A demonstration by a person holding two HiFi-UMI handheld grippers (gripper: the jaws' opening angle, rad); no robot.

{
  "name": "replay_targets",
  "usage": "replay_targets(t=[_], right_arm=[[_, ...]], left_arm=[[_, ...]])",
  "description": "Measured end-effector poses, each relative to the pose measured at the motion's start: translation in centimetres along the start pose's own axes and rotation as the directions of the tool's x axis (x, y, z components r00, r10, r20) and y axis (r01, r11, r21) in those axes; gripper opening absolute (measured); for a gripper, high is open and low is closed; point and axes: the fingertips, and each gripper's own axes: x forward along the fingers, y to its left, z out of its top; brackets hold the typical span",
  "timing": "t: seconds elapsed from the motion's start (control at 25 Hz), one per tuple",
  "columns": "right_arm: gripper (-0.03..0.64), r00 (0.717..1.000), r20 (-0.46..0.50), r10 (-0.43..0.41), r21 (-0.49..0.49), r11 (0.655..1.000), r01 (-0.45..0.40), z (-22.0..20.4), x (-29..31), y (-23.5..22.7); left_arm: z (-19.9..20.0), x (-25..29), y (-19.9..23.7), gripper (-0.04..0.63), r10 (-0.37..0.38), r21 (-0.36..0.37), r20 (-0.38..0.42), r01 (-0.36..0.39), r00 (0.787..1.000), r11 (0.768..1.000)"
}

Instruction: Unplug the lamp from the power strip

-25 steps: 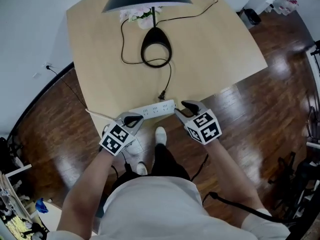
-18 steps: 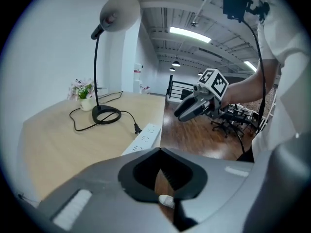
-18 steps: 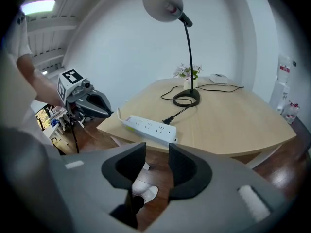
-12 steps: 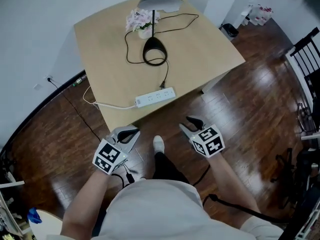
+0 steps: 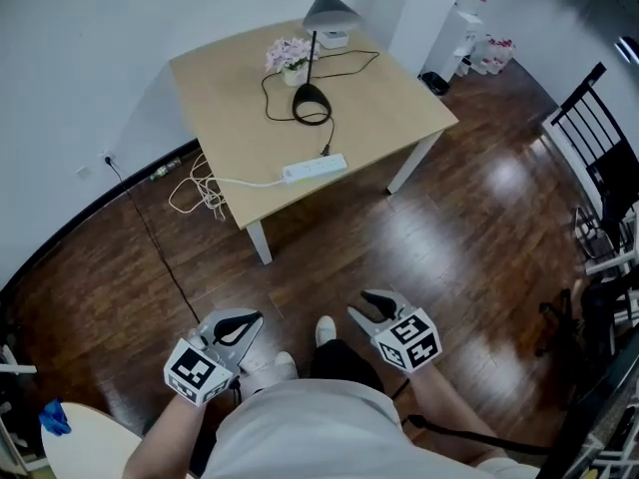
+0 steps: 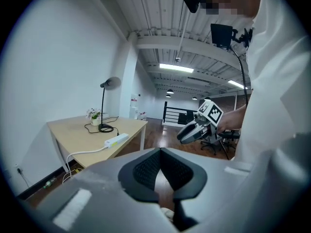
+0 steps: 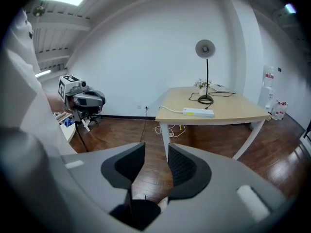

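Far ahead on the wooden table [image 5: 240, 108] stands the black desk lamp [image 5: 312, 103], its shade [image 5: 329, 13] high above the base. Its black cord loops to a plug [image 5: 325, 152] right at the white power strip [image 5: 315, 169]; from this distance I cannot tell if it sits in a socket. Both grippers hang close to my body over the floor, well short of the table. My left gripper [image 5: 245, 319] has its jaw tips together, with nothing in them [image 6: 160, 150]. My right gripper [image 5: 361, 303] is opening, with only floor showing between its jaws [image 7: 156, 147].
A small pot of pink flowers [image 5: 290, 58] stands beside the lamp. The strip's white cable drops off the table's left edge into a tangle on the floor [image 5: 195, 193]. A black chair [image 5: 599, 138] stands at the right, and dark wood floor lies between me and the table.
I have backed away from the table: the strip, just in front of both grippers a second ago, now lies far ahead. Both grippers came back with me, holding nothing.
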Motion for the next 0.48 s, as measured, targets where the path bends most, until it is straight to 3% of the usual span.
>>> replay_targets(t=[0.24, 0.48], right_arm=[[0.153, 0.998, 0.044, 0.046, -0.012, 0.999, -0.045, -3.3, -6.5, 4.4], [0.153, 0.994, 0.08, 0.076, -0.04, 0.997, -0.072, -6.5, -13.4, 8.2]], left_arm=[[-0.4, -3.6, -8.2, 0.005, 0.048, 0.094, 0.025, -0.05, 0.999, 0.994], [0.6, -5.7, -13.7, 0.006, 0.133, 0.121, 0.092, -0.144, 0.987, 0.982]])
